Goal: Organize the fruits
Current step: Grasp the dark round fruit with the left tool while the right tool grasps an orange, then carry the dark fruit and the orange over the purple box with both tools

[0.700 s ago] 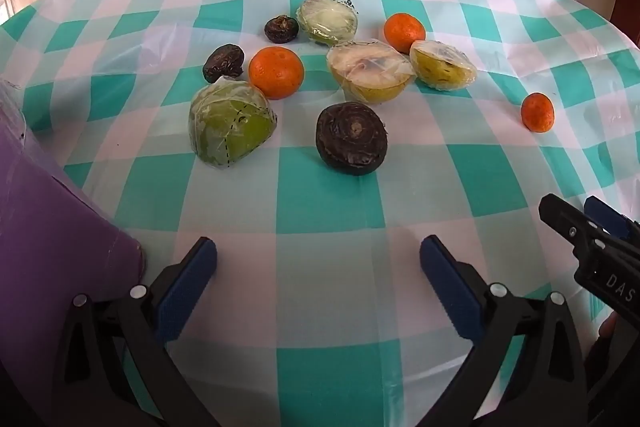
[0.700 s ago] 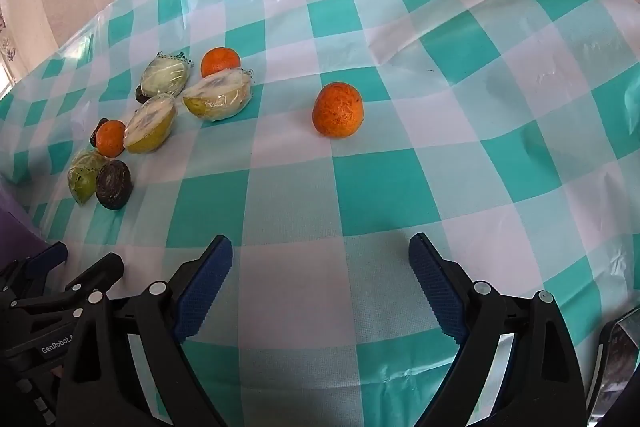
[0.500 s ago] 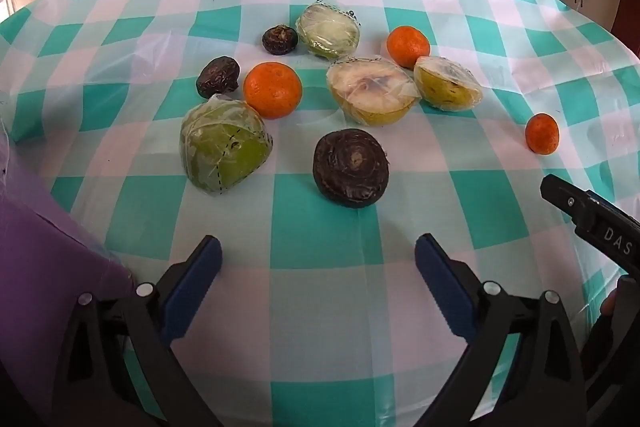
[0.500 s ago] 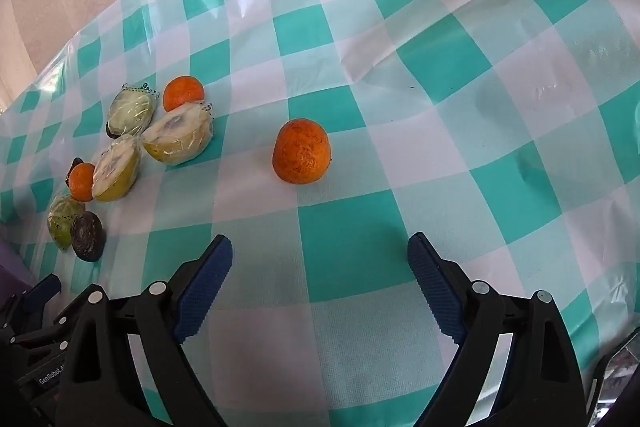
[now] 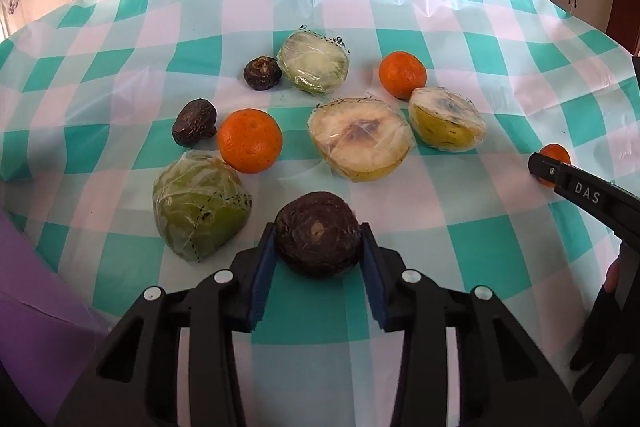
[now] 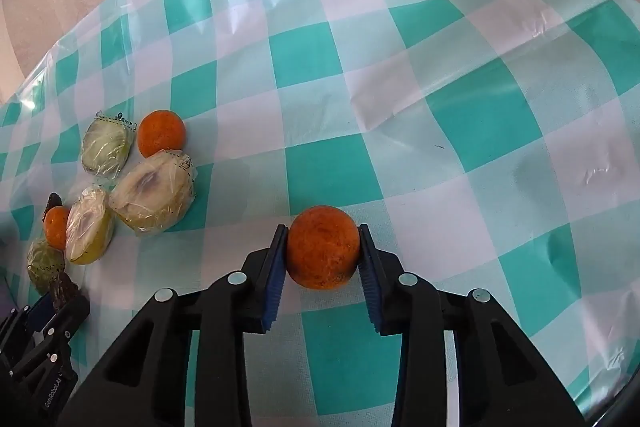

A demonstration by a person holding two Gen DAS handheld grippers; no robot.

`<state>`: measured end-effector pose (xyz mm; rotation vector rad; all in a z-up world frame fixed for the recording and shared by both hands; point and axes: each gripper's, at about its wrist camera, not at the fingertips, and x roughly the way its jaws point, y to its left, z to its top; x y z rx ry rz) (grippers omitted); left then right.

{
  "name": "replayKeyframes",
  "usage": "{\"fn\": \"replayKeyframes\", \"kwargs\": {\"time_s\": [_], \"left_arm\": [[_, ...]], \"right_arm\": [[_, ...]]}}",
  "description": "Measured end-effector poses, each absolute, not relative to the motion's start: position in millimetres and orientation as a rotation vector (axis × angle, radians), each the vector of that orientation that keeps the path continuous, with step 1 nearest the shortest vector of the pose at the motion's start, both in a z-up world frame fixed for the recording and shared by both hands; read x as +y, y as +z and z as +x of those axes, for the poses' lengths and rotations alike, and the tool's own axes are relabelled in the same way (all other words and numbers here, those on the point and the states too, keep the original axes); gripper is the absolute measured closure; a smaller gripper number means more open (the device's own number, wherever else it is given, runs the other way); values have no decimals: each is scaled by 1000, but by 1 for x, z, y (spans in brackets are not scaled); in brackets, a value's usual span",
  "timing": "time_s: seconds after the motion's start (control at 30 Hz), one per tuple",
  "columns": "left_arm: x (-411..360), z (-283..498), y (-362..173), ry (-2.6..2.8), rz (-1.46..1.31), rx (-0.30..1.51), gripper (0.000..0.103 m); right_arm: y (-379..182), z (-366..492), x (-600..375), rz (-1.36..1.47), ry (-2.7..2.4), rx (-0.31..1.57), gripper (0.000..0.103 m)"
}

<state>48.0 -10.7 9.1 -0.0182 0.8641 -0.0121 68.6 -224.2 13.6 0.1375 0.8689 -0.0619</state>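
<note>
**Both grippers closed on fruit**

The left hand-held gripper [image 5: 318,247] clamps a dark wrinkled fruit [image 5: 318,235] between its blue pads, low on the checked surface [image 5: 500,251]. The right hand-held gripper [image 6: 322,255] pinches an orange [image 6: 322,252], well apart from the cluster.

Only the left view shows the two small dark fruits [image 5: 195,121] beside a second orange [image 5: 250,140], and a purple object [image 5: 36,327] at the near left edge. The right view alone shows the broad bare cloth stretching right of the wrapped fruit halves [image 6: 154,197]. A wrapped green fruit [image 5: 200,203] lies just left of the left gripper.
</note>
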Motion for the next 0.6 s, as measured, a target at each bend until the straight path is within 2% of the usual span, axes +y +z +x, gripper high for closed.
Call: {"fn": "replayKeyframes", "kwargs": {"time_s": [0.27, 0.6], "left_arm": [[15, 30, 13, -91, -209, 806, 64], [27, -47, 19, -54, -249, 719, 64]], "right_arm": [[9, 53, -243, 344, 103, 840, 70], [14, -12, -206, 356, 194, 814, 70]]}}
